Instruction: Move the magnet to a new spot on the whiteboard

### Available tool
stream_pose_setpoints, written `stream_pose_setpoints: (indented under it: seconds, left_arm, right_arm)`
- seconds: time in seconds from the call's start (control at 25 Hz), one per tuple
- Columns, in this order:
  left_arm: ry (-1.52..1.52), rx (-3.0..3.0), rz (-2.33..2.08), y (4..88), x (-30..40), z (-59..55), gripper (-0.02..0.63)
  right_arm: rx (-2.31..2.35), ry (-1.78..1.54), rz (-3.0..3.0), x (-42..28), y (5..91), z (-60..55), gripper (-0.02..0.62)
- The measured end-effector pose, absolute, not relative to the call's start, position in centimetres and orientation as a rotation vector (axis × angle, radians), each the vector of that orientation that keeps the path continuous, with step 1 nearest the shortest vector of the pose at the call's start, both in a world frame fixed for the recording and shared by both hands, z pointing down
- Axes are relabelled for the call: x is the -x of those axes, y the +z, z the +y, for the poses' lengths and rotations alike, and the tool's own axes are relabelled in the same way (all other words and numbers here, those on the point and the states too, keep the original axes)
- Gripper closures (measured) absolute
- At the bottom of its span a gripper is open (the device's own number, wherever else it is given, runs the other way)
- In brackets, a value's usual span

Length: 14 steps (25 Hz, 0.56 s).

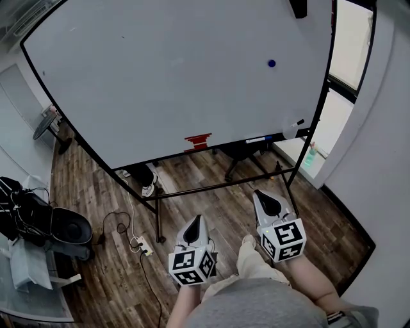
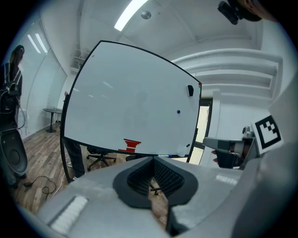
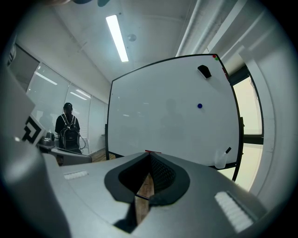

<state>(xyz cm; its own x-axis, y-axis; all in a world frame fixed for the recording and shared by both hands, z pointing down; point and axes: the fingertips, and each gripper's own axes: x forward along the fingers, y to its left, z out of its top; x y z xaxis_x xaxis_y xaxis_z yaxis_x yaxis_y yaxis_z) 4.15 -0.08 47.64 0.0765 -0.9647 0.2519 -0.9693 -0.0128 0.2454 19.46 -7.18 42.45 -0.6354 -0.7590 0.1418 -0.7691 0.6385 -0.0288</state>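
A small blue magnet [image 1: 271, 63] sticks to the right part of the big whiteboard [image 1: 160, 77]; it also shows as the magnet [image 2: 178, 111] in the left gripper view and the magnet [image 3: 199, 106] in the right gripper view. Both grippers hang low in front of the board, well short of it. My left gripper [image 1: 197, 221] has its jaws together with nothing held, as the left gripper [image 2: 152, 160] shows up close. My right gripper [image 1: 260, 195] is likewise shut and empty, seen again as the right gripper [image 3: 150, 157]. Both point toward the board.
A black eraser [image 1: 298, 8] sits at the board's top right, red marks [image 1: 198, 141] at its lower edge, and a spray bottle [image 1: 292, 128] and markers [image 1: 258, 139] on its tray. A power strip with cables [image 1: 142, 245] lies on the floor; a person with a backpack [image 3: 68, 128] stands left.
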Motion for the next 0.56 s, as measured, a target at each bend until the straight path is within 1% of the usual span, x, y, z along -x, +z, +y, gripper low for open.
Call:
stream_pose_setpoints:
  seconds: [0.56]
  left_arm:
    - [0.006, -2.009, -1.918, 47.66, -4.39, -0.88, 0.601]
  right_arm:
    - [-1.275, 0.143, -2.751, -19.53, 42.25, -7.87, 0.595]
